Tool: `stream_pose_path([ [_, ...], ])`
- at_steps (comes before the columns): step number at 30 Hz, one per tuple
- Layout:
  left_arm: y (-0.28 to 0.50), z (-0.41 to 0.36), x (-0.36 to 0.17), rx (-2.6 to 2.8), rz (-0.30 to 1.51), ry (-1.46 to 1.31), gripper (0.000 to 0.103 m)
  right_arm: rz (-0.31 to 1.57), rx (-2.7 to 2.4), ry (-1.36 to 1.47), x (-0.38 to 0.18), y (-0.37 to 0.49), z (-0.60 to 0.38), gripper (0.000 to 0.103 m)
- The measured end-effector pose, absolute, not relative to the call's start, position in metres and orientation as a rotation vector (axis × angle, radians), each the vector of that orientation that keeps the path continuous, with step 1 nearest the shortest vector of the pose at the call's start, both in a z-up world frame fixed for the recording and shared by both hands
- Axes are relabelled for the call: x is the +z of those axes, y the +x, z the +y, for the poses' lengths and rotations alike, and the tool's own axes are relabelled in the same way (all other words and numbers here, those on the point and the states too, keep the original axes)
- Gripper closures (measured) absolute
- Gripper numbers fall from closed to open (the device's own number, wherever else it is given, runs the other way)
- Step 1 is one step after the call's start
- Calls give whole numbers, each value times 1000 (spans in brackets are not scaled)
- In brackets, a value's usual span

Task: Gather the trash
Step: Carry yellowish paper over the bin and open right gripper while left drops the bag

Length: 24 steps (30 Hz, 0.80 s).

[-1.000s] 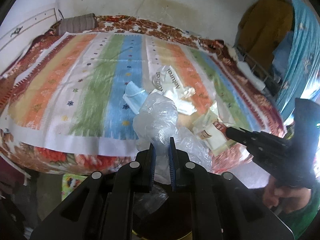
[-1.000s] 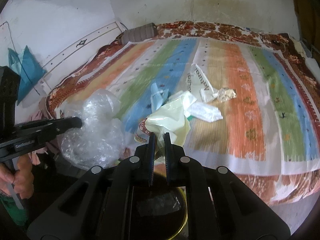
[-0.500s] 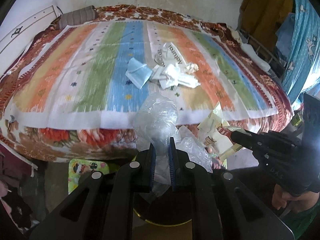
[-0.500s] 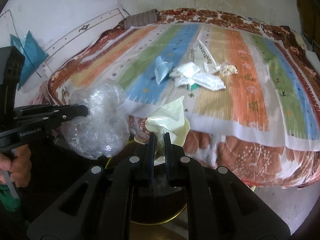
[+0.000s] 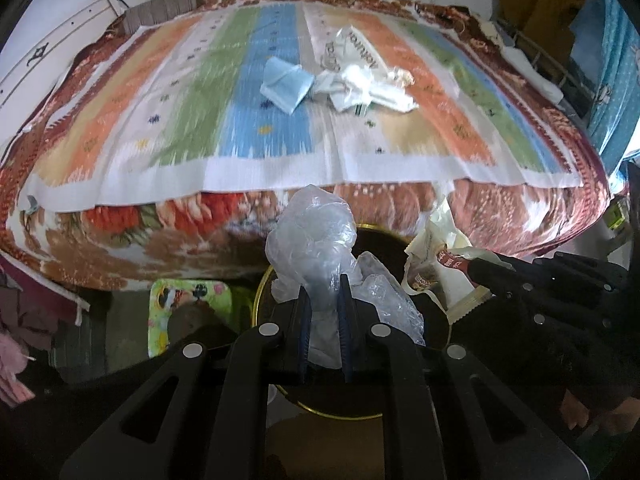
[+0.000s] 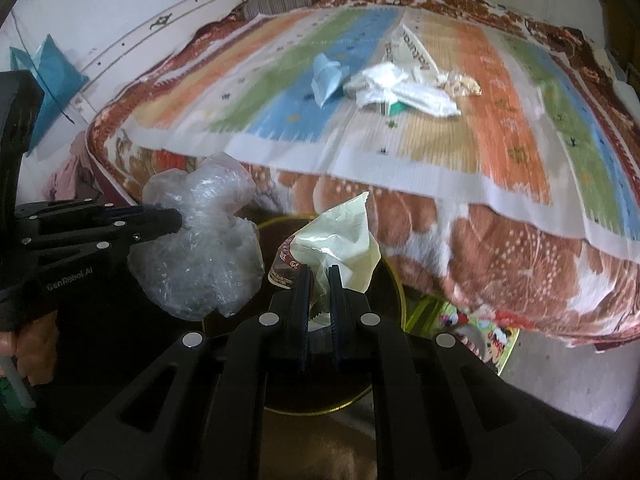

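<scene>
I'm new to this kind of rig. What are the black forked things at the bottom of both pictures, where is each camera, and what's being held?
There is no robot: a person carries a hand-held gripper in each hand, with a fisheye camera on each looking along its two fingers. In the left wrist view, the left hand-held gripper is shut on a crumpled clear plastic bag. In the right wrist view, the right hand-held gripper is shut on a pale yellow wrapper. Both hang over a dark round bin with a gold rim beside the bed. On the striped bedcover more trash remains: a blue face mask and white wrappers.
</scene>
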<state>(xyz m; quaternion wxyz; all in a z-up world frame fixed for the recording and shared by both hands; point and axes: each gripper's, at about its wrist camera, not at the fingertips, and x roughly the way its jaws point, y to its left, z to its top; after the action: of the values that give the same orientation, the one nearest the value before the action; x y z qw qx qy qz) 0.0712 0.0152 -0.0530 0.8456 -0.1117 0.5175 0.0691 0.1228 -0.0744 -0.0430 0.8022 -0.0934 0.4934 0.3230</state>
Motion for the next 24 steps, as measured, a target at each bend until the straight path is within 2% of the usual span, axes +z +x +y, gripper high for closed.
stream_pose_path([
  [9,71,7,-72,168,1161,-211,91,1141,661,-232,-67,119,-69,95],
  [11,73,6,-74,162,1173,-215,78,1164,650,-224,-73,120,-70,91],
  [12,73,7,-74,158,1176,-222,61,1183,651,-217,-76,121,-70,90],
  [13,73,8,-74,161,1172,-227,53,1203,653,-209,-79,122,-70,86],
  [19,74,18,-69,186,1143,-279,45,1227,640,-181,-85,125,-71,71],
  [24,73,29,-62,204,1111,-332,39,1210,647,-171,-80,126,-71,65],
])
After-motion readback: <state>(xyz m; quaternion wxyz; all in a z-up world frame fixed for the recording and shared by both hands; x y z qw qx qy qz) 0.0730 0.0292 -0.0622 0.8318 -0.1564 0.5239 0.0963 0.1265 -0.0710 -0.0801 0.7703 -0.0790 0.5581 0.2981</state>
